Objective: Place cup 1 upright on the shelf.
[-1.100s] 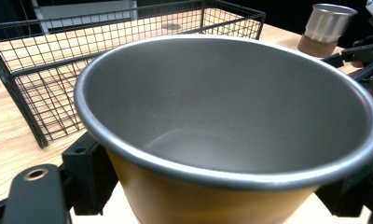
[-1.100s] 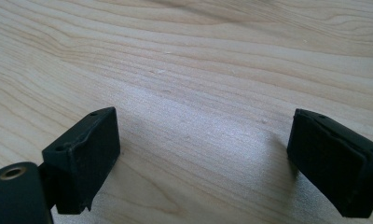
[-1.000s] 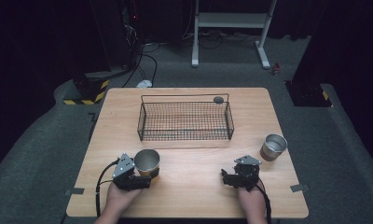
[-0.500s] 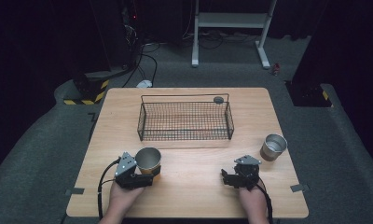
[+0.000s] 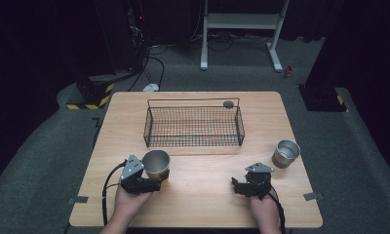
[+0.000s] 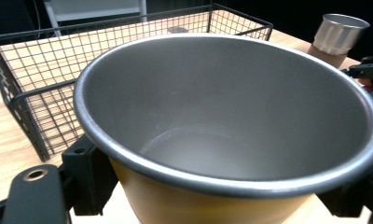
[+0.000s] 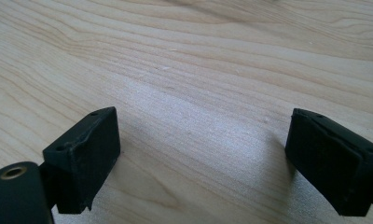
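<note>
Hardly anything has moved since the earlier frames: left gripper [image 5: 151,185] and its cup sit at the same spot near the table's front-left, right gripper [image 5: 239,187] rests where it was.

High view gives the layout: yellow cup [image 5: 156,165] w/ grey inside stands upright on the wooden table [image 5: 203,204], in front of the wire basket [image 5: 193,126], near its left end. A second, silver cup [image 5: 285,153] stands well apart to the right, beyond the right gripper.

Left gripper view adds the grip detail: cup [image 6: 231,121] sits btwn the black jaws, one on each side of its wall just under the rim, so the left gripper is clamped on the yellow cup. Basket [image 6: 31,93] is just behind it, silver cup [image 6: 341,32] far off at top right.

Right gripper view adds bare wood [image 7: 198,70] btwn the jaws, which stand wide apart w/ nothing held. Yellow cup lies well to that gripper's left.
</note>
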Motion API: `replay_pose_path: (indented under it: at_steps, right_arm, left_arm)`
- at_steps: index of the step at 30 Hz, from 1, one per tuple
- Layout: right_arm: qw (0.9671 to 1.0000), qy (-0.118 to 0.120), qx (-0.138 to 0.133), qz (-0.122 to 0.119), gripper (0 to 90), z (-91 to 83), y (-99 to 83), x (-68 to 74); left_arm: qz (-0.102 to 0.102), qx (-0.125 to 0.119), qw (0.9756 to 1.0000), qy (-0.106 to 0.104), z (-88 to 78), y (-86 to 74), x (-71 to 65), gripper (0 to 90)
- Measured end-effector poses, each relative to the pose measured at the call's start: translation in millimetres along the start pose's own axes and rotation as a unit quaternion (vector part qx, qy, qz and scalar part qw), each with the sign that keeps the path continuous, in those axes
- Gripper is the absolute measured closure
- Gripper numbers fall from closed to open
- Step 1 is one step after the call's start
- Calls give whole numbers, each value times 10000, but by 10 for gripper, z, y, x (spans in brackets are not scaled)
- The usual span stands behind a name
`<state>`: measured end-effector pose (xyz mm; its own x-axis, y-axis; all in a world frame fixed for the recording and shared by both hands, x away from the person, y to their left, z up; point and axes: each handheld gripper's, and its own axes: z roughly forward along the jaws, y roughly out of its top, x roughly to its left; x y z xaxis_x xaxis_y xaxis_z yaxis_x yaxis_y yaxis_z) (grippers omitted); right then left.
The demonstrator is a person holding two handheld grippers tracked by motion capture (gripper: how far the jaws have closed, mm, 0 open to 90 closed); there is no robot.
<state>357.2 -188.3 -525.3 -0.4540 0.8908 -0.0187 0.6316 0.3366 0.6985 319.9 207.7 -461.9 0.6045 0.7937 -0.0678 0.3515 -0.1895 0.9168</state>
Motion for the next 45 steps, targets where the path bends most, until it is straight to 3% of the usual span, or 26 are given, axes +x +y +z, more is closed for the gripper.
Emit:
replay_pose_path:
  at_steps: [9,28,40,45]
  right_arm:
    - [10000,14,-1,-10,99,1,1,-3]
    - [10000,10,2,3,99,0,0,-1]
    - [10000,12,3,4,99,0,0,-1]
    - [10000,12,3,5,99,0,0,-1]
  left_arm:
    - [-61,-12,10000,-27,40,42,-3,155]
    - [102,-132,9999,4,122,205,-54,155]
    - [5,-270,9996,-9,182,307,-27,155]
    - [57,-289,9996,-12,201,352,-36,155]
